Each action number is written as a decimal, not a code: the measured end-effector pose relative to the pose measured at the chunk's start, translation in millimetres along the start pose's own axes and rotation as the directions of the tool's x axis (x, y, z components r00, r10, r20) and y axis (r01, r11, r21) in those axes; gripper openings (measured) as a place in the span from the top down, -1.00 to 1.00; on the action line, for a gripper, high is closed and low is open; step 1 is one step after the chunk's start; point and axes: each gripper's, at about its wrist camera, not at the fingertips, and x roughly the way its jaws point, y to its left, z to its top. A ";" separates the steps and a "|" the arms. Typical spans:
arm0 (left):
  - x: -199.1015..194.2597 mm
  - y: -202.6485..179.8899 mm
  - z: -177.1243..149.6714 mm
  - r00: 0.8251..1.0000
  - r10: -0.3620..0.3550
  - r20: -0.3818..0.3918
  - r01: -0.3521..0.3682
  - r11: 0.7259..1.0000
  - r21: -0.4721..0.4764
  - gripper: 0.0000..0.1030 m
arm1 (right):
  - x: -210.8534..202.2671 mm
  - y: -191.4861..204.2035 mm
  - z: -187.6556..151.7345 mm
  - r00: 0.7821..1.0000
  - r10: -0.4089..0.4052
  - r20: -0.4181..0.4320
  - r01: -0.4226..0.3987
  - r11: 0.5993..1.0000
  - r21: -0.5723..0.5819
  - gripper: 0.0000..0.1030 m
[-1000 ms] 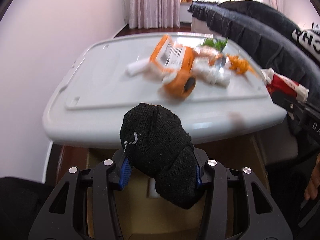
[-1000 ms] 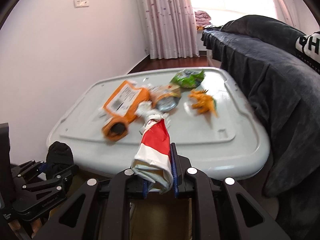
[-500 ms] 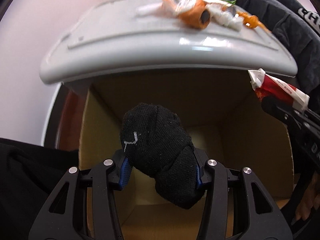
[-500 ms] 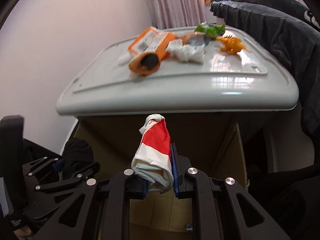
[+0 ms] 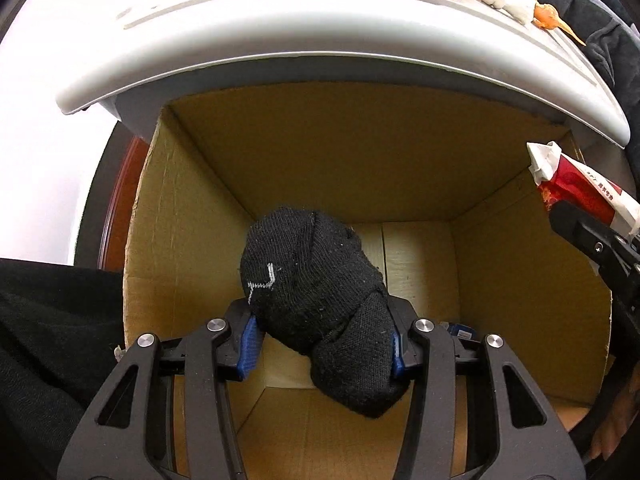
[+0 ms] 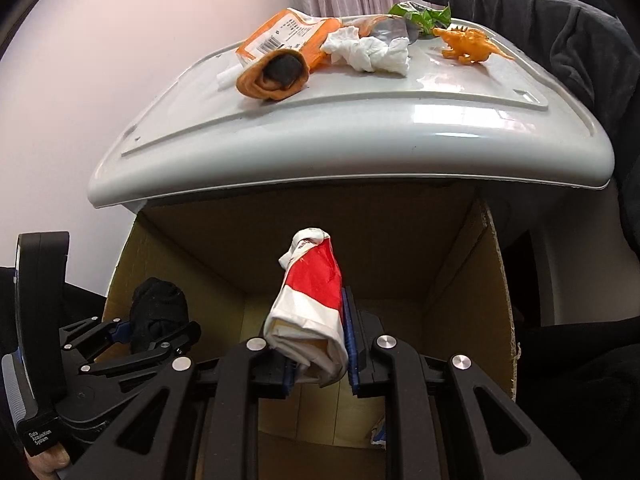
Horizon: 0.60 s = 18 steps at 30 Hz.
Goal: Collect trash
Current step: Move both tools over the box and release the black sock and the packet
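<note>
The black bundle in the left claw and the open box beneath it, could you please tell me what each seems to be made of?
The black rolled bundle looks like knitted fabric, probably a sock: visible ribbed weave, matte, with lint specks and a small white stitched mark. The open brown box looks like corrugated cardboard: dull tan walls, faint fluting lines and a ragged cut edge.

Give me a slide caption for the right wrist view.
Red-and-white wrapper gripped over the cardboard box, trash waiting above.

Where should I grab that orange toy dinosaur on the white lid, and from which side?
Take the orange toy dinosaur across its body, coming from above. It stands upright, side-on to the right wrist camera, so its flanks offer two flat faces; the thin tail and spiky back would probably slip. It stands apart from the crumpled white tissue, leaving room.
</note>
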 end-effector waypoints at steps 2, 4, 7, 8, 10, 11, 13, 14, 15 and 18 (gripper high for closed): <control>-0.3 -3.6 1.5 1.000 0.003 0.000 -0.003 1.000 0.001 0.10 | 0.9 1.6 1.5 1.000 -0.001 0.001 0.001 1.000 -0.003 0.62; 1.6 -3.7 0.5 1.000 0.007 0.000 -0.007 1.000 0.002 0.10 | 0.8 1.4 1.2 1.000 0.000 0.001 0.000 1.000 -0.003 0.62; 4.1 -4.1 0.4 1.000 0.011 0.001 -0.011 1.000 0.004 0.10 | 0.2 0.2 0.7 1.000 0.001 0.002 -0.001 1.000 -0.001 0.61; 2.8 -5.8 0.6 1.000 0.013 0.003 -0.013 1.000 0.005 0.10 | -0.2 -0.2 0.5 1.000 0.002 0.002 -0.002 1.000 0.000 0.61; 2.2 -6.9 0.6 1.000 0.015 0.004 -0.015 1.000 0.006 0.10 | -0.5 -0.5 0.4 1.000 0.002 0.003 -0.002 1.000 -0.002 0.61; 2.5 -5.2 0.7 1.000 0.013 0.003 -0.013 1.000 0.005 0.10 | -0.7 -0.5 0.3 1.000 0.003 0.003 -0.003 1.000 -0.003 0.61; 0.2 -3.2 0.8 1.000 0.014 0.003 -0.014 1.000 0.005 0.10 | -1.3 -0.5 0.1 1.000 0.003 0.002 -0.003 1.000 -0.005 0.61; -0.6 -2.9 0.8 1.000 0.014 0.003 -0.014 1.000 0.004 0.10 | -1.8 -0.8 0.2 1.000 0.002 0.003 -0.002 1.000 -0.005 0.57; -1.3 -3.0 0.4 1.000 0.011 0.004 -0.012 1.000 0.003 0.08 | -1.8 -0.8 0.2 1.000 0.002 0.002 -0.002 1.000 -0.004 0.52; -3.1 -1.5 2.3 1.000 0.024 0.001 -0.024 1.000 -0.007 -0.27 | -4.8 -1.4 0.8 1.000 -0.018 0.021 0.017 1.000 0.003 0.10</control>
